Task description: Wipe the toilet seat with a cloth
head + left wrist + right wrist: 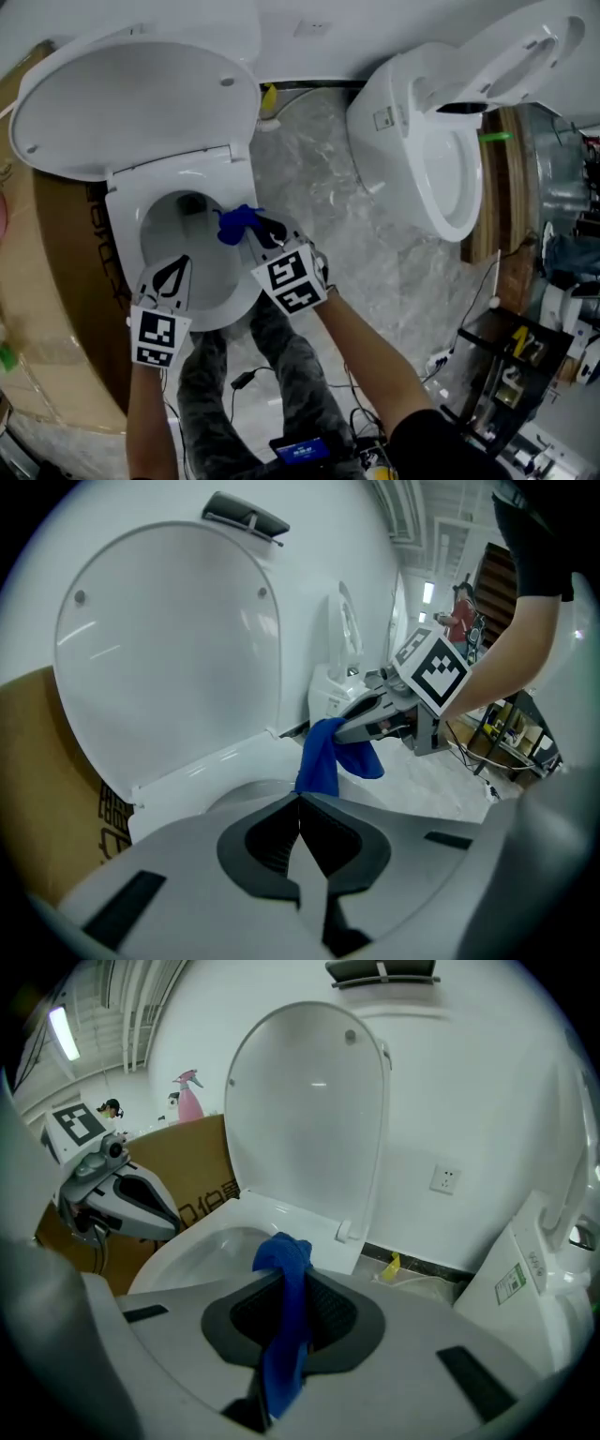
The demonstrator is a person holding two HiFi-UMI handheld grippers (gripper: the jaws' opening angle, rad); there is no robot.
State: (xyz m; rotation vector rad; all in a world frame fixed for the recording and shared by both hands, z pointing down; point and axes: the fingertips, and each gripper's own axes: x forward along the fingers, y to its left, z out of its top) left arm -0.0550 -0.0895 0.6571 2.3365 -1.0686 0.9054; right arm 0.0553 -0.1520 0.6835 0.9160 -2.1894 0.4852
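- Over the open bowl of the toilet (127, 214), near the right side of its rim as the head view shows it, the blue cloth (234, 223) hangs bunched from the right tool (255, 231).
- The right tool (281, 1283) is clenched on the cloth (286, 1326): a strip of it runs down between the jaws, and a bunched wad stands out past their tips.
- Whether the cloth (323, 761) touches the rim cannot be told, as the left tool's body covers its lower end.
- The left tool (300, 803) has its jaws pressed together with nothing between them.
- That left tool (174, 274) is above the front left of the rim, beside the right tool (349, 726) but apart from it.
- The toilet's lid (122, 103) stands raised against the wall.
- A cardboard box (56, 281) is just beside the toilet's left side, and a second toilet (422, 141) stands well apart to the right.
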